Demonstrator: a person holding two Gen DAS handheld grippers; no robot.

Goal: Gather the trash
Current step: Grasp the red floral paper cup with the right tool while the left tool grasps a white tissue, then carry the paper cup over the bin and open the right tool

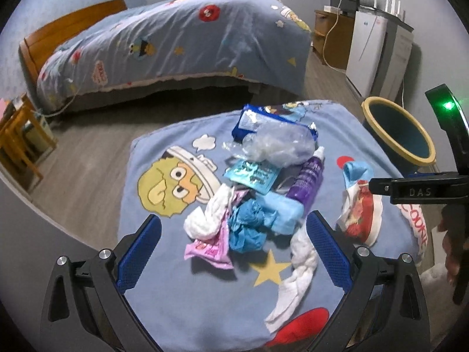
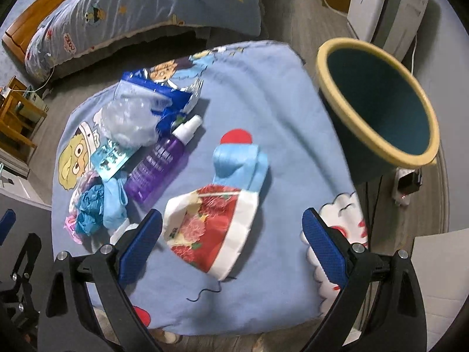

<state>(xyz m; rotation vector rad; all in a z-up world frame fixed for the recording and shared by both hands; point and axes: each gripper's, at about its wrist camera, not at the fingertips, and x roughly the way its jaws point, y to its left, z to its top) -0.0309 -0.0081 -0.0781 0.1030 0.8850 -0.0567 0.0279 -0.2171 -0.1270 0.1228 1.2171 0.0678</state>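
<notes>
A pile of trash lies on a blue cartoon-print cloth (image 1: 176,293): a crumpled clear plastic bag (image 1: 278,145), a blue foil packet (image 1: 252,117), a purple bottle (image 1: 306,180), a teal wrapper (image 1: 252,174), crumpled blue paper (image 1: 247,228), a pink wrapper (image 1: 209,248) and white tissue (image 1: 299,272). A red, white and blue wrapper (image 2: 217,223) lies apart to the right. My left gripper (image 1: 234,249) is open over the pile's near edge. My right gripper (image 2: 231,240) is open around the red wrapper. A teal bin with a yellow rim (image 2: 378,102) stands to the right.
A bed (image 1: 176,44) with a matching blue cover stands behind. A wooden shelf (image 1: 17,140) is at the left. White appliances (image 1: 378,55) and a wooden cabinet (image 1: 334,38) line the right wall. The cloth (image 2: 278,117) ends close to the bin (image 1: 401,132).
</notes>
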